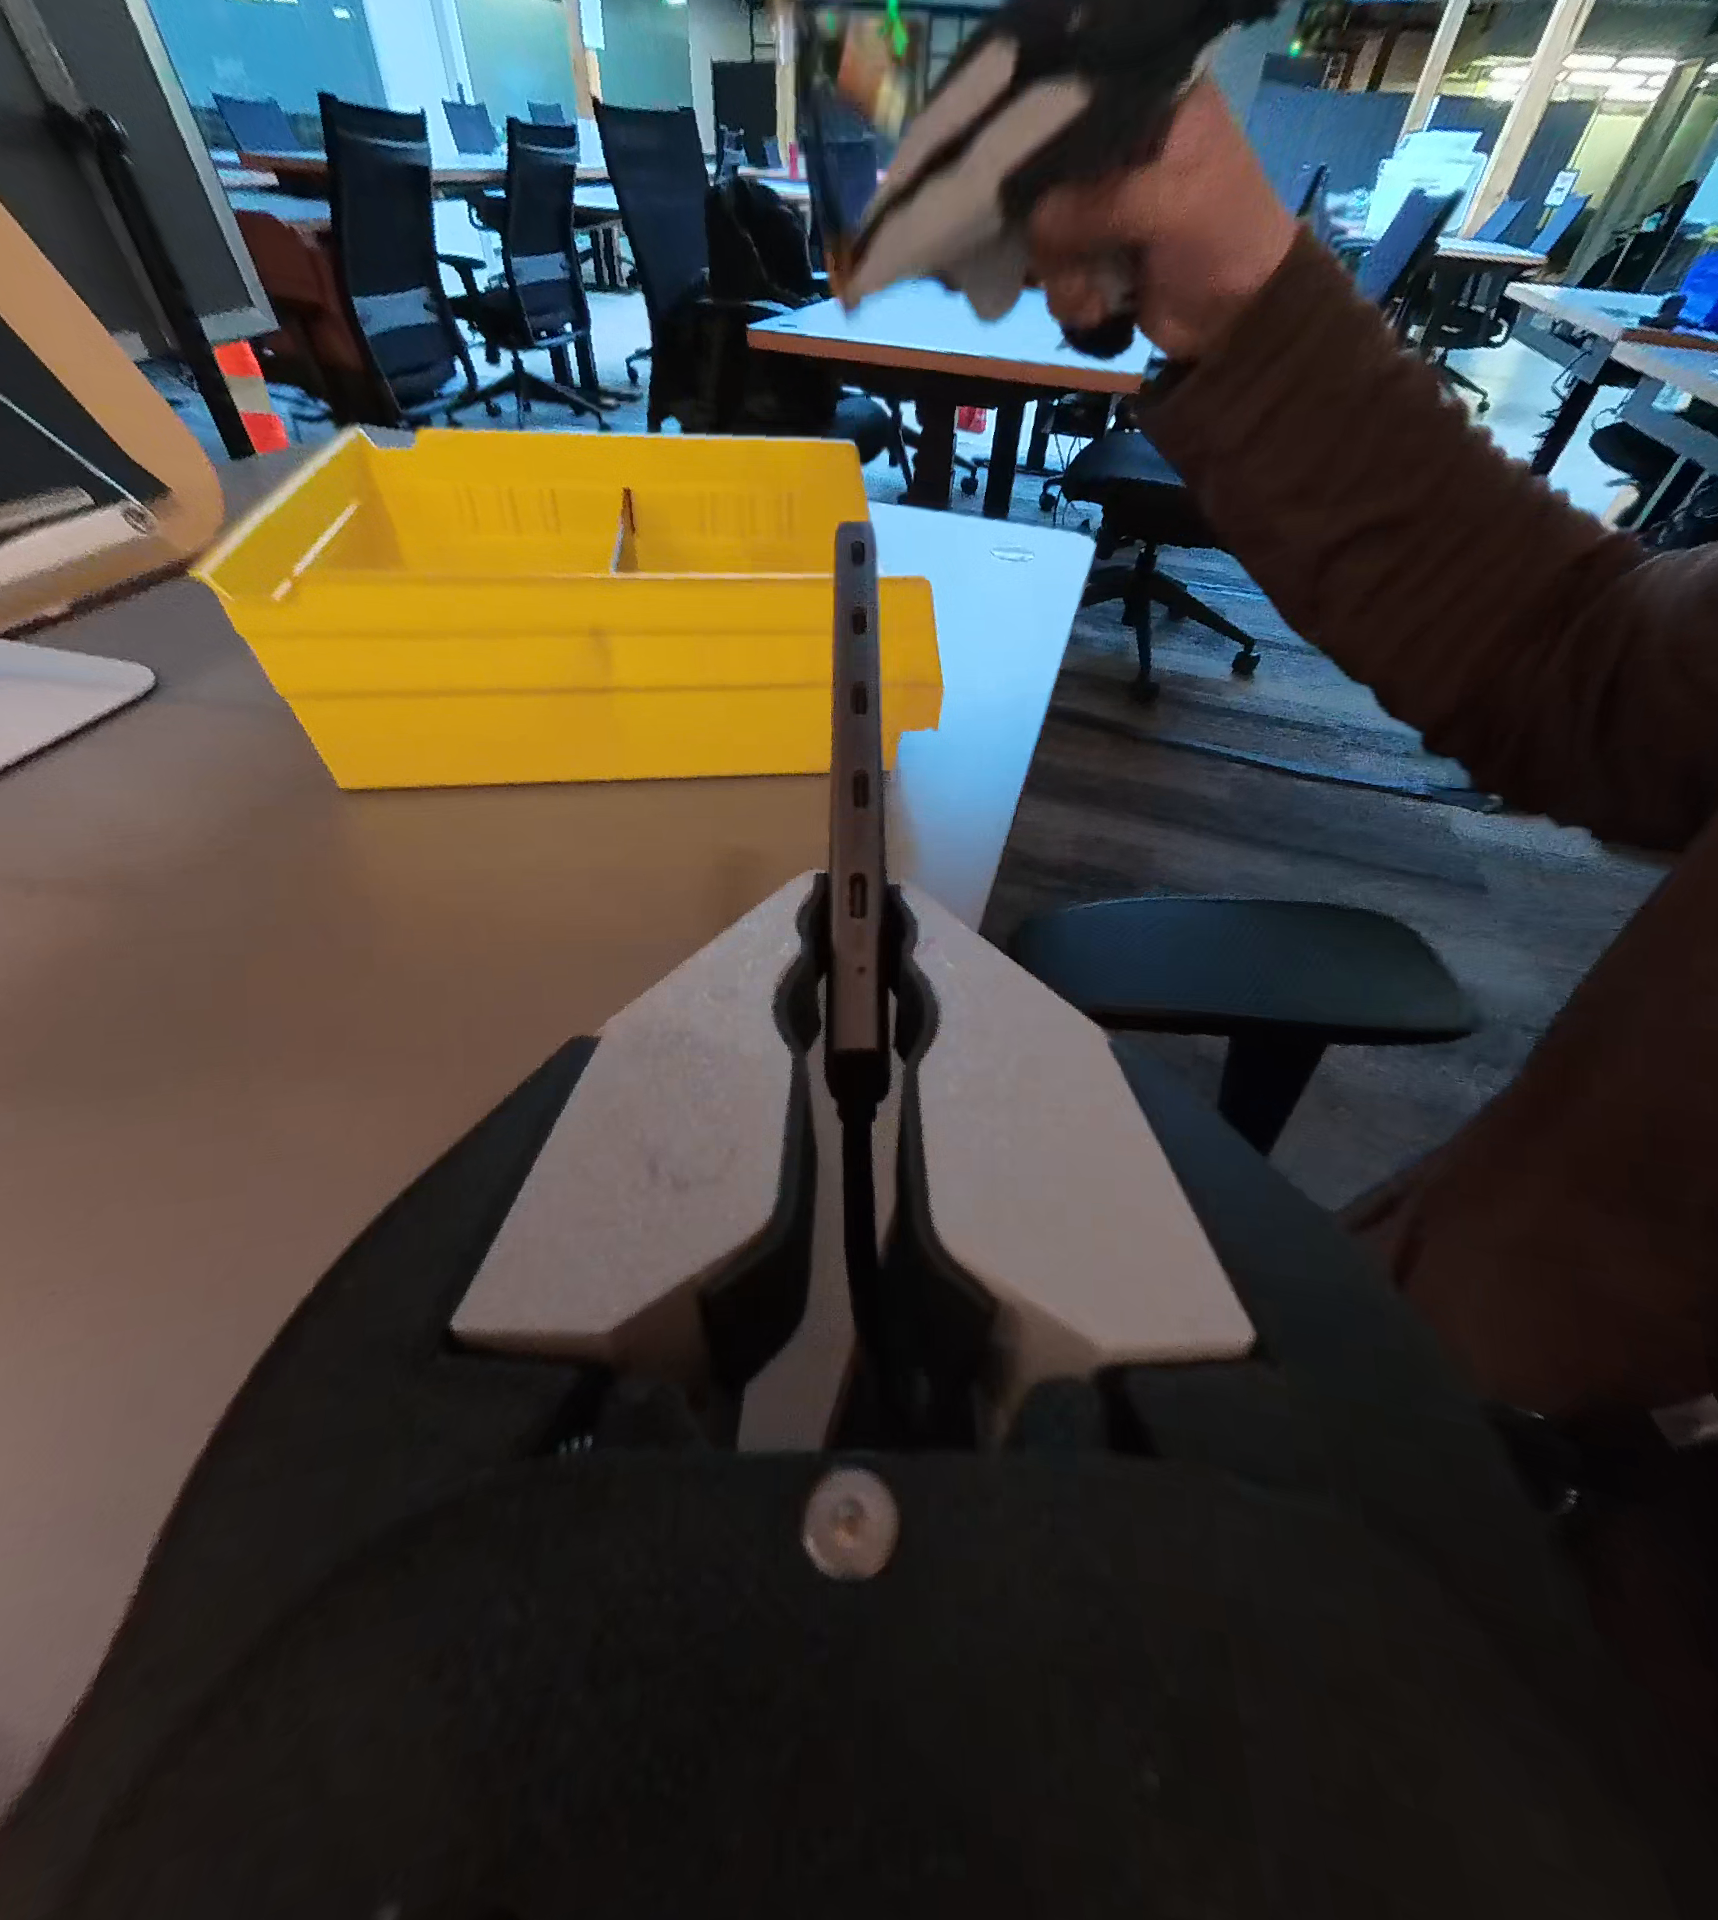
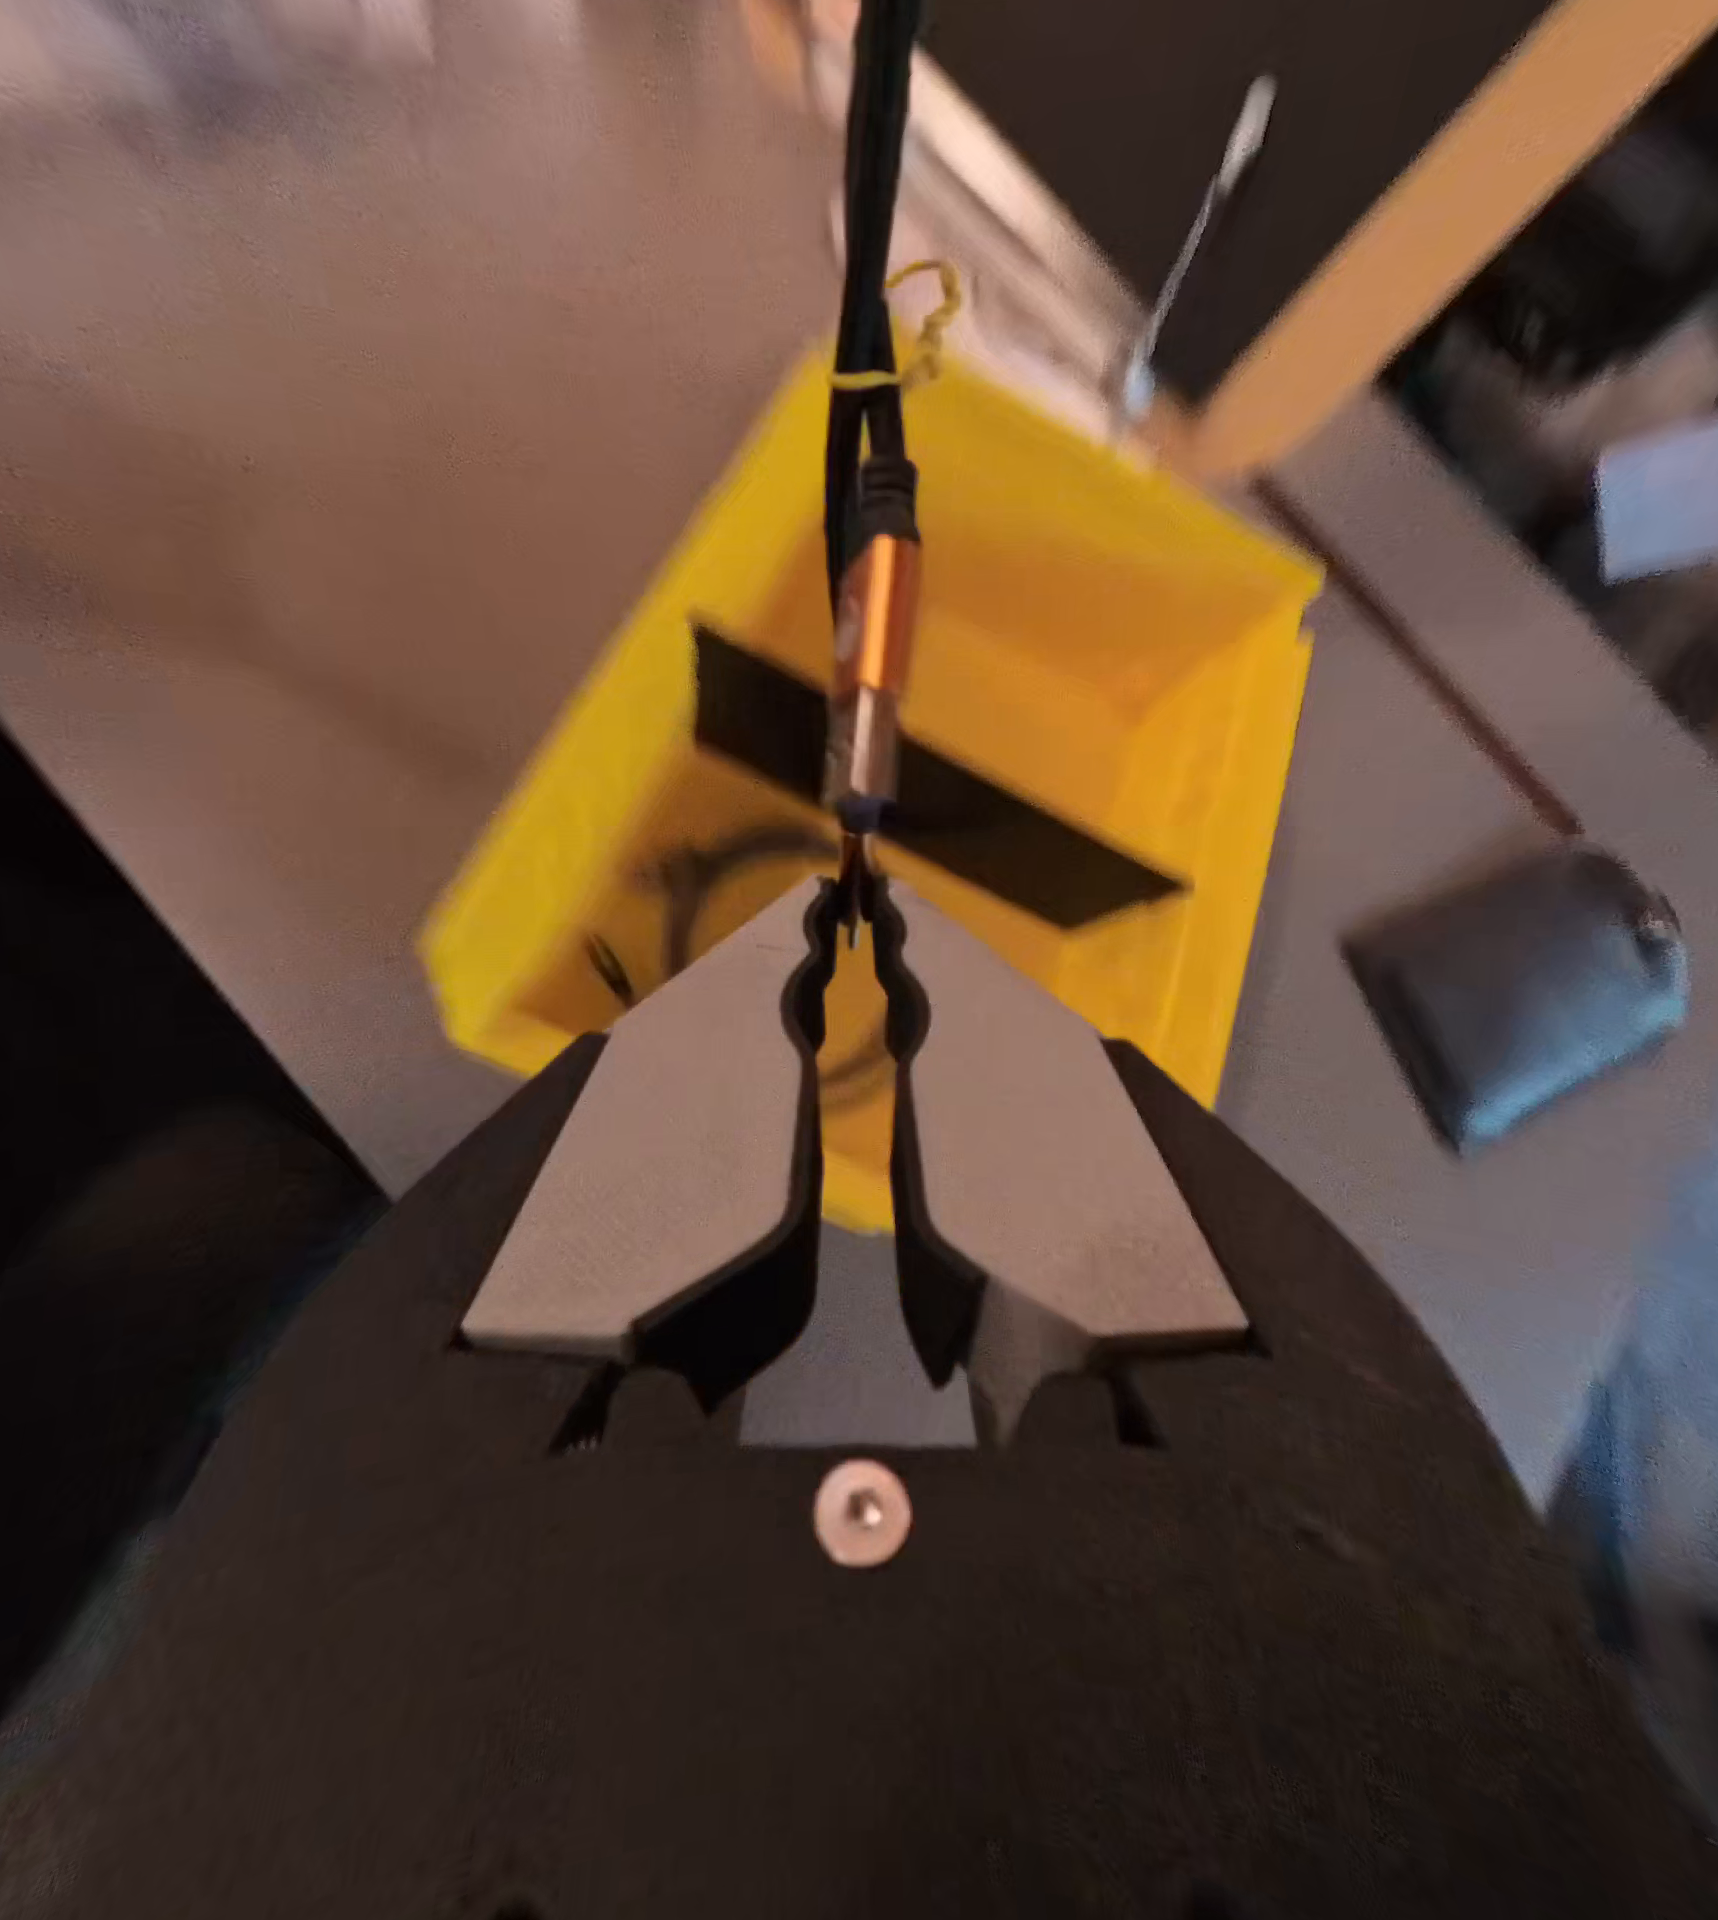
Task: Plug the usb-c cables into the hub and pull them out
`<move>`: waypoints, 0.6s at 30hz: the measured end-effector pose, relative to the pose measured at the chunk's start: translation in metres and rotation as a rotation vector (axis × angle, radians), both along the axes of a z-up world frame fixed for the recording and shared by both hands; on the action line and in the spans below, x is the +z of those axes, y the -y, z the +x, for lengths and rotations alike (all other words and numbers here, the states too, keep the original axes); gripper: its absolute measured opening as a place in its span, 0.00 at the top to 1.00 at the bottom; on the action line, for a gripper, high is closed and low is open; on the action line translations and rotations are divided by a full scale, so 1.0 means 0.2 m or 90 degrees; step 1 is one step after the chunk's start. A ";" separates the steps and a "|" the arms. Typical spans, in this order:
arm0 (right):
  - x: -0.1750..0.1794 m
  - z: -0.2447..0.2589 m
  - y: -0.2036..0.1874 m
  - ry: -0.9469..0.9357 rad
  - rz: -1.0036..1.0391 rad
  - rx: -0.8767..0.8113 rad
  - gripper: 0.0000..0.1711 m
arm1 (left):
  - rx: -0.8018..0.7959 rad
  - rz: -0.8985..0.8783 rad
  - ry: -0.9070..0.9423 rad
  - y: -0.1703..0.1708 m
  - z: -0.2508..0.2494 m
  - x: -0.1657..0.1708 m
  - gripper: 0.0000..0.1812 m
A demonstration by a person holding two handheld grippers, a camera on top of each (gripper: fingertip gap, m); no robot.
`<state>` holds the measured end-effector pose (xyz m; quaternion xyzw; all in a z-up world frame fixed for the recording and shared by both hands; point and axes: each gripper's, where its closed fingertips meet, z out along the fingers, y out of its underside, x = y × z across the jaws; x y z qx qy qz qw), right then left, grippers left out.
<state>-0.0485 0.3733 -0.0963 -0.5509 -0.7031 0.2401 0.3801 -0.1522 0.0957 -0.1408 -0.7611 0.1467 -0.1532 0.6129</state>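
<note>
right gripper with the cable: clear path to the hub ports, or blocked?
Probably yes. The left gripper clamps the hub edge-up, its row of ports bare and facing the camera. The right gripper is raised above and beyond it with nothing between. It pinches the USB-C cable by the tip.

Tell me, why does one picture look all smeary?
Right wrist view: motion blur smears the yellow bin, the desk and the cable. Left wrist view: the hub and bin look sharp; only the right gripper up top blurs.
</note>
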 end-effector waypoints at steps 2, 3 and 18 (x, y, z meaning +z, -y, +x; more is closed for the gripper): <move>-0.23 0.02 -0.12 0.122 0.068 -0.016 0.96 | 0.003 0.006 -0.007 -0.02 -0.03 0.03 0.96; -0.33 0.03 -0.17 0.171 0.112 -0.023 0.96 | 0.003 0.007 -0.009 -0.04 -0.04 0.04 0.96; -0.15 -0.33 1.01 0.007 0.067 0.351 0.71 | -0.080 -0.054 -0.153 -0.12 0.08 -0.05 0.96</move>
